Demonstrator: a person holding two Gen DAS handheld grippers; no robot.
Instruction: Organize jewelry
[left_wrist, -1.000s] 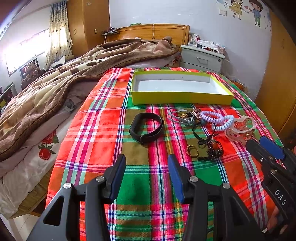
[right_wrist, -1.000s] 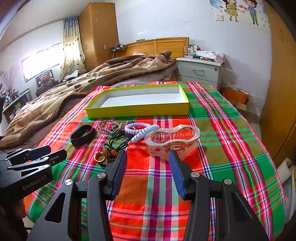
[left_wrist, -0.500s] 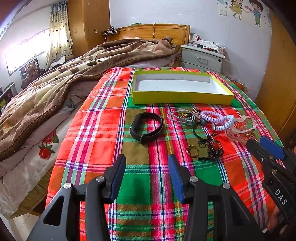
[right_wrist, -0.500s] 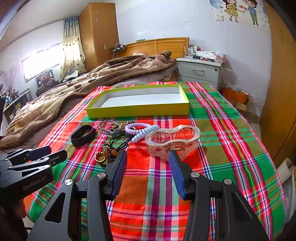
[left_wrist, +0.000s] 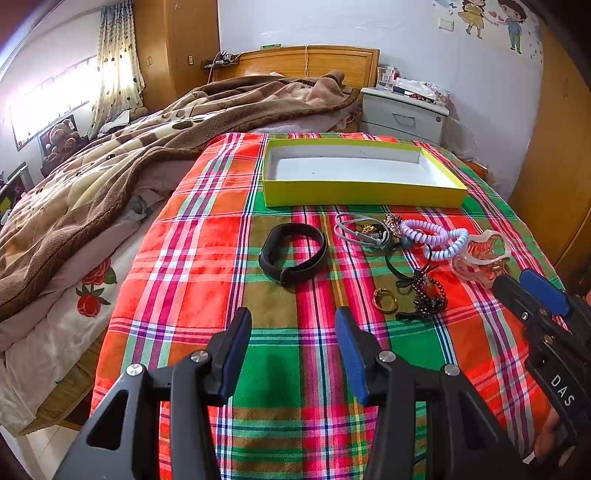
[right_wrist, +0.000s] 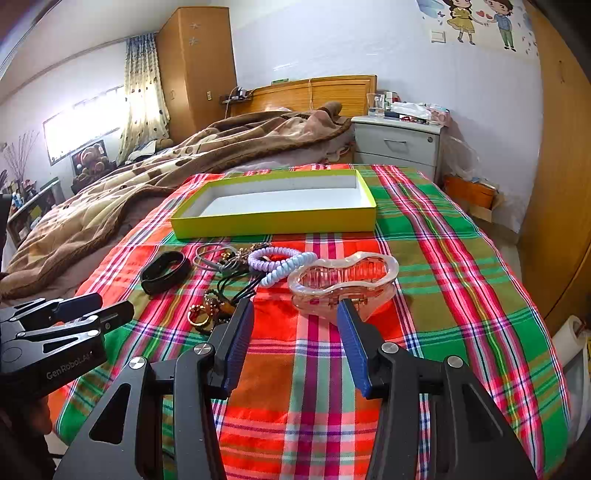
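Left gripper (left_wrist: 291, 328): jaws spread wide, nothing between them, low centre of left wrist frame, above plaid cloth (left_wrist: 192, 266). Right gripper (right_wrist: 295, 317): jaws likewise apart and empty, low centre of right wrist frame, tips just short of clear pink hair claw (right_wrist: 343, 280).

Beyond the left jaws, mid-frame: black band (left_wrist: 293, 254), lying alone on the cloth. Right of it, a loose cluster: gold ring (left_wrist: 385, 300), dark bead bracelet (left_wrist: 428, 295) touching black cords, grey cord loop (left_wrist: 360, 232), lilac and pale blue coil hair ties (left_wrist: 436, 236), the hair claw at far right of the cluster.

Beyond the cluster, upper centre of both frames: yellow tray (right_wrist: 273, 221), shallow, white inside, nothing in it, well apart from the jaws.

Surroundings: brown blanket (left_wrist: 110, 162) heaped over the left half of the bed; wooden headboard (left_wrist: 306, 61) at top centre; white nightstand (right_wrist: 397, 142) at upper right; wardrobe (right_wrist: 195, 66) and curtained window at upper left.
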